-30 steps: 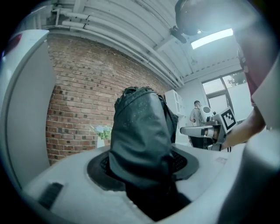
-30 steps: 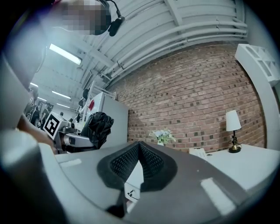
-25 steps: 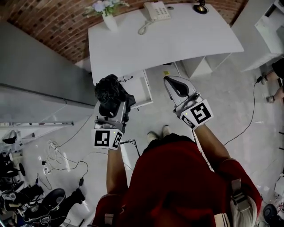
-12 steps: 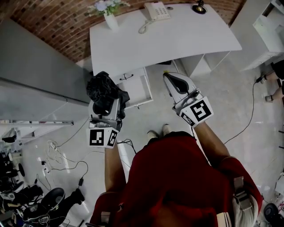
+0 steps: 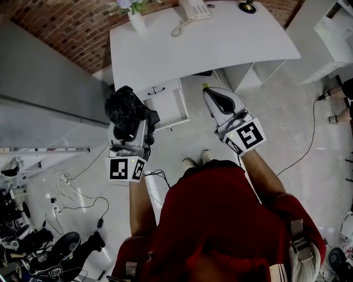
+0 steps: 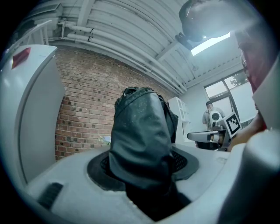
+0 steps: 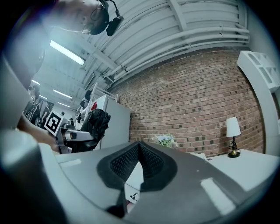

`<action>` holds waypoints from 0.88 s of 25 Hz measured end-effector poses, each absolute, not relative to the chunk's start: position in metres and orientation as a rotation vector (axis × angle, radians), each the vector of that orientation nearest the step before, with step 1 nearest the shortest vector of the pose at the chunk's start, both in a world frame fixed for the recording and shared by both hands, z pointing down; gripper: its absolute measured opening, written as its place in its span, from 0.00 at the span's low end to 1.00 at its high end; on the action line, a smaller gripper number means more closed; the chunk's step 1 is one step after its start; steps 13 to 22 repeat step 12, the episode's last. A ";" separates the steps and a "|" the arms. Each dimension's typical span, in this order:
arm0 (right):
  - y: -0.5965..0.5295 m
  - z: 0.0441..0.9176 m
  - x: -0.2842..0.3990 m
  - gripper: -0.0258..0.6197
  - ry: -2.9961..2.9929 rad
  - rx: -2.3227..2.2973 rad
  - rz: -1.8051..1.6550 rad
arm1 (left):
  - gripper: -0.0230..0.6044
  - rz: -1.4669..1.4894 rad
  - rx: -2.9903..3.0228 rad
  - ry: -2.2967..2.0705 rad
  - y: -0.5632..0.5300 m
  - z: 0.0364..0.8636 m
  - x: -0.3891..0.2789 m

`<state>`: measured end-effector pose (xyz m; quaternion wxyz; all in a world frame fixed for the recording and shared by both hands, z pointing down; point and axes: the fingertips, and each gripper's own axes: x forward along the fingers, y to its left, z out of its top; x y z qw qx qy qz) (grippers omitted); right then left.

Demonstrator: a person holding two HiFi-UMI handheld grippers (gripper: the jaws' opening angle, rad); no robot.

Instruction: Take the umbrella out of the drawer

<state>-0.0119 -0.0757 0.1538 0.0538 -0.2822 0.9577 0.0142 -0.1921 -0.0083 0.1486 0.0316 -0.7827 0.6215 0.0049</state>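
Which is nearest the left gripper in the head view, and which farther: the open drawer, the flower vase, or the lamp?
1. The drawer, just right of the left gripper.
2. The vase, at the desk's far left edge.
3. The lamp, at its far right corner.

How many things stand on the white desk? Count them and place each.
3. A vase of flowers near the far left corner, a telephone at the far middle, a lamp at the far right. The head view crops that edge; more may be hidden.

Black folded umbrella (image 5: 122, 106) — clamped in the left gripper (image 5: 131, 123) — clear of the open white drawer (image 5: 169, 106).
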 end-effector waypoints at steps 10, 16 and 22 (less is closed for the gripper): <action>-0.081 0.157 -0.005 0.06 2.902 -0.876 0.045 | 0.43 0.027 -2.414 1.921 -0.012 0.154 -0.189; -0.082 0.157 -0.005 0.06 2.900 -0.875 0.047 | 0.43 0.033 -2.411 1.924 -0.013 0.154 -0.189; -0.082 0.157 -0.005 0.06 2.900 -0.875 0.047 | 0.43 0.033 -2.411 1.924 -0.013 0.154 -0.189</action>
